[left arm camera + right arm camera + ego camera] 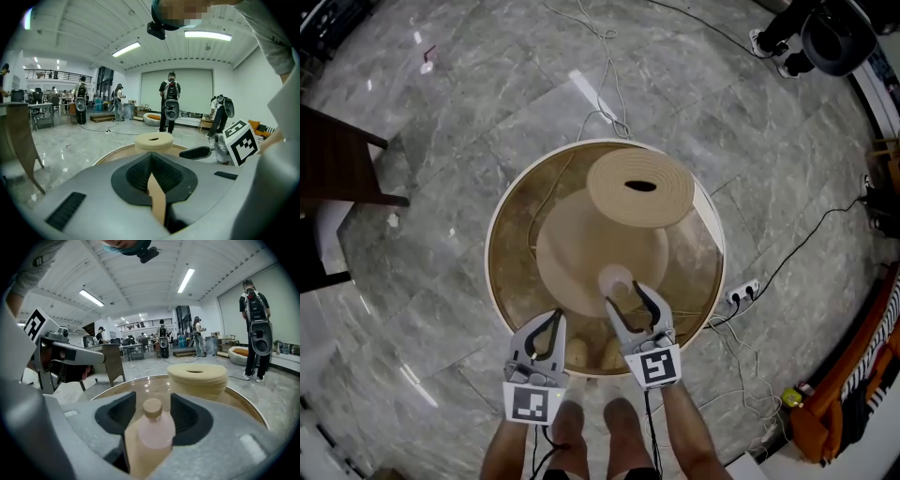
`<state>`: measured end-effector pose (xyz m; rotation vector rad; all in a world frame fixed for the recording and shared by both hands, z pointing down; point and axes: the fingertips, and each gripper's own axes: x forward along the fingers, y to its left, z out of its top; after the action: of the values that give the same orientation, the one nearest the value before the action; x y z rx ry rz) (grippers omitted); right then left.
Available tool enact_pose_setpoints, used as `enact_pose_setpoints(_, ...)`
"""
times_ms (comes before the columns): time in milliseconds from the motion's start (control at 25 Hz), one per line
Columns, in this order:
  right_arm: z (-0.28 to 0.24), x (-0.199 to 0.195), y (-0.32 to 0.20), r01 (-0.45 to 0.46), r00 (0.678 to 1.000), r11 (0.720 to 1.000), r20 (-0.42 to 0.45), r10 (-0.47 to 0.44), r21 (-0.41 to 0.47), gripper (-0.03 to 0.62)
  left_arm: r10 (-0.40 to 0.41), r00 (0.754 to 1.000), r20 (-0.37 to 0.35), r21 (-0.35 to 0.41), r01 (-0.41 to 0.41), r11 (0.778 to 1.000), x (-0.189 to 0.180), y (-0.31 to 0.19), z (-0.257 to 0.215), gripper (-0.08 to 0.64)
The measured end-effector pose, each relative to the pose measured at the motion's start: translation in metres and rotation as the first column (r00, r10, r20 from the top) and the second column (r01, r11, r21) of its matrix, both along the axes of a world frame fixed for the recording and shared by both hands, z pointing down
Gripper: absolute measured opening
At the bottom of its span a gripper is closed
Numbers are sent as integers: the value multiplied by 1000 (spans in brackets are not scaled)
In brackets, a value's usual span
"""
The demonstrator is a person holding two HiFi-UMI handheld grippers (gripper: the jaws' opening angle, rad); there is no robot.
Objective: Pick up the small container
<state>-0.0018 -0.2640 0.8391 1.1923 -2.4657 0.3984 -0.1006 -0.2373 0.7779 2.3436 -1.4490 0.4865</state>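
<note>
The small container (614, 278), a pale pink bottle with a cork stopper, stands on the round glass-topped table (502, 220) near its front edge. My right gripper (630, 292) is open around it, with the bottle (152, 427) between the dark pads and a gap showing on its left side. My left gripper (553, 317) hovers at the table's front edge to the left, with its jaws shut and nothing in them (151, 157). A stack of flat beige discs (639, 187) lies at the table's far side.
A dark wooden chair (337, 169) stands to the left of the table. Cables and a power strip (741, 292) lie on the marble floor at the right. An orange bag (839, 403) sits at the far right. Several people stand in the hall behind.
</note>
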Motion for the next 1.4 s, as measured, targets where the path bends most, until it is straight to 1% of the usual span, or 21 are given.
enact_pose_setpoints(200, 18, -6, -8, 6, 1000, 1000, -4, -6, -2, 230, -16, 1000, -2, -21, 15, 1000, -3, 2, 15, 17)
enact_pose_setpoints(280, 24, -8, -11, 9, 1000, 1000, -7, -9, -4, 227, -8, 1000, 9, -28, 9, 1000, -4, 3, 20, 17)
enact_pose_setpoints(320, 27, -9, -11, 12, 1000, 1000, -11, -12, -2, 218, 5, 1000, 21, -15, -5, 1000, -5, 3, 20, 17)
enact_pose_setpoints(400, 30, -10, -12, 22, 999, 1000, -24, -22, 4, 201, 42, 998, 53, 43, -44, 998, -5, -2, 17, 17)
enact_pose_setpoints(440, 32, -12, -13, 26, 999, 1000, -31, -26, 6, 189, 38, 998, 52, 45, -40, 998, -6, -3, 18, 17)
enact_pose_setpoints(520, 34, -14, -14, 27, 999, 1000, -38, -26, 8, 169, -13, 1000, 20, -10, 13, 1000, -10, 1, 27, 17)
enact_pose_setpoints(560, 35, -14, -14, 25, 999, 1000, -41, -24, 13, 152, -22, 1000, 15, -24, 23, 999, -11, 2, 29, 17)
enact_pose_setpoints(600, 35, -15, -14, 24, 999, 1000, -46, -23, 20, 141, -19, 1000, 18, -23, 20, 1000, -12, 2, 30, 17)
enact_pose_setpoints(720, 36, -16, -14, 27, 998, 999, -64, -24, 40, 135, 7, 999, 37, 18, -8, 1000, -12, -1, 27, 17)
enact_pose_setpoints(840, 37, -16, -14, 23, 998, 998, -58, -20, 53, 132, -25, 1000, 14, -19, 25, 999, -14, 3, 35, 17)
enact_pose_setpoints(960, 37, -16, -13, 23, 998, 998, -53, -20, 61, 130, -40, 999, 8, -32, 40, 999, -14, 6, 38, 17)
enact_pose_setpoints(1120, 39, -16, -13, 22, 999, 999, -50, -20, 49, 130, -53, 999, 2, -32, 53, 998, -17, 8, 36, 17)
enact_pose_setpoints(1240, 37, -15, -14, 17, 999, 999, -33, -16, 37, 130, -43, 999, 13, -8, 43, 999, -19, 8, 29, 17)
enact_pose_setpoints(1400, 20, -13, -12, 26, 999, 999, -30, -25, 46, 129, -49, 999, 13, -11, 49, 999, -21, 9, 16, 17)
